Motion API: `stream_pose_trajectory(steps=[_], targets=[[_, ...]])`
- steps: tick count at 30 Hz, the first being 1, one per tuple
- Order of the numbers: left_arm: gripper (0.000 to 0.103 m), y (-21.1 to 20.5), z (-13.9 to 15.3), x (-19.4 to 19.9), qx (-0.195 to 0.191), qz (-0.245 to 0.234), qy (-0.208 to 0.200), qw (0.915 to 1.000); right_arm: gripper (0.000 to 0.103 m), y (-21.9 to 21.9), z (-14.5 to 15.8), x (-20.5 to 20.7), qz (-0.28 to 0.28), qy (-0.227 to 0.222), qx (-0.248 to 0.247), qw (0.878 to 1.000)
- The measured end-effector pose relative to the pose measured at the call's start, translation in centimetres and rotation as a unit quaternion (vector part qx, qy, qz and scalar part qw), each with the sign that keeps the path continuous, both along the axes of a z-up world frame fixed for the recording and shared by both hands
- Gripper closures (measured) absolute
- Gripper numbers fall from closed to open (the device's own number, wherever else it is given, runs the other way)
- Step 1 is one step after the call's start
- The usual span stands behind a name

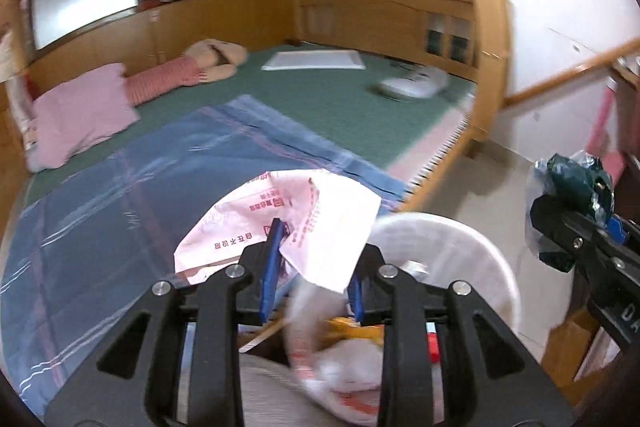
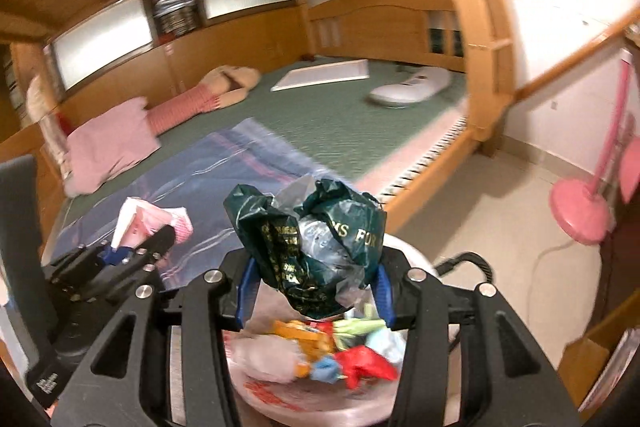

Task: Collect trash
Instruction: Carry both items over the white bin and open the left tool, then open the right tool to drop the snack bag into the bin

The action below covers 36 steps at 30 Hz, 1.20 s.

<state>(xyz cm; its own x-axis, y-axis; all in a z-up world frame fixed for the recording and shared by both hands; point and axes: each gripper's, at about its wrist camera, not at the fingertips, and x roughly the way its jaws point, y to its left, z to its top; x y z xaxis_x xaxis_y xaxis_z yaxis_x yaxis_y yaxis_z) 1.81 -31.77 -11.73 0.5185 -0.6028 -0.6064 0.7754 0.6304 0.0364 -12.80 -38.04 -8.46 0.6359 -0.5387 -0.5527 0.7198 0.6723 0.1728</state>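
Trash bin (image 2: 416,255), lined with a filled bag, sits directly below both grippers. Left gripper (image 1: 312,267) clamps a pink-printed wrapper (image 1: 280,227); right gripper (image 2: 314,287) clamps a crumpled dark-green bag (image 2: 312,239) above it.

Left hand-held gripper (image 1: 316,267): matte black linkage arms, triangular cut-outs, round silver screw heads at pivots, blue pads (image 1: 269,273) inside fingers. Right hand-held gripper (image 2: 316,285): same black frame, silver screws, blue pads (image 2: 245,291); white lettering on body.
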Motion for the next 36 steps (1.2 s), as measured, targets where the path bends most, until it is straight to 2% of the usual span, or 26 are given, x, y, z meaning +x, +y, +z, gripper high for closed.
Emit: stream_pose_trajectory(steps=[8, 11, 13, 14, 15, 17, 18, 25, 35, 36], targets=[[0.074, -4.3, -2.0, -4.8, 0.016, -0.054, -0.004, 0.9984, 0.056, -1.0, -0.4, -4.5, -0.045, -0.008, -0.003, 0.999], [0.073, -4.7, -2.5, -4.7, 0.018, -0.059, -0.002, 0.9981, 0.056, -1.2, -0.4, -5.3, -0.050, -0.011, -0.003, 0.999], [0.067, -5.2, -3.0, -4.7, 0.025, -0.060, 0.000, 0.9979, 0.056, -1.2, -0.5, -5.5, -0.051, -0.012, -0.002, 0.999], [0.059, -5.3, -3.1, -4.7, 0.027, -0.060, 0.000, 0.9978, 0.056, -1.3, -0.6, -5.6, -0.052, -0.012, -0.002, 0.999], [0.042, -5.5, -3.4, -4.6, 0.030, -0.059, 0.001, 0.9978, 0.056, -1.3, -0.6, -5.6, -0.052, -0.012, -0.001, 0.999], [0.025, -5.5, -3.5, -4.5, 0.030, -0.055, 0.001, 0.9981, 0.056, -1.2, -0.5, -5.4, -0.052, -0.011, -0.001, 0.999], [0.021, -5.5, -3.5, -4.5, 0.030, -0.055, 0.003, 0.9980, 0.056, -1.2, -0.5, -5.5, -0.053, -0.012, -0.001, 0.999], [0.019, -4.7, -2.8, -3.7, 0.017, -0.040, 0.005, 0.9990, 0.056, -1.0, -0.6, -5.3, -0.051, -0.010, -0.001, 0.999], [0.018, -0.7, -0.5, -0.8, -0.016, 0.030, -0.015, 0.9993, 0.055, -1.2, -1.6, -2.3, -0.026, 0.021, -0.002, 0.999], [0.018, -0.4, -0.3, -0.5, -0.019, 0.036, -0.014, 0.9991, 0.051, -1.2, -2.0, -1.4, -0.021, 0.031, -0.003, 0.999]])
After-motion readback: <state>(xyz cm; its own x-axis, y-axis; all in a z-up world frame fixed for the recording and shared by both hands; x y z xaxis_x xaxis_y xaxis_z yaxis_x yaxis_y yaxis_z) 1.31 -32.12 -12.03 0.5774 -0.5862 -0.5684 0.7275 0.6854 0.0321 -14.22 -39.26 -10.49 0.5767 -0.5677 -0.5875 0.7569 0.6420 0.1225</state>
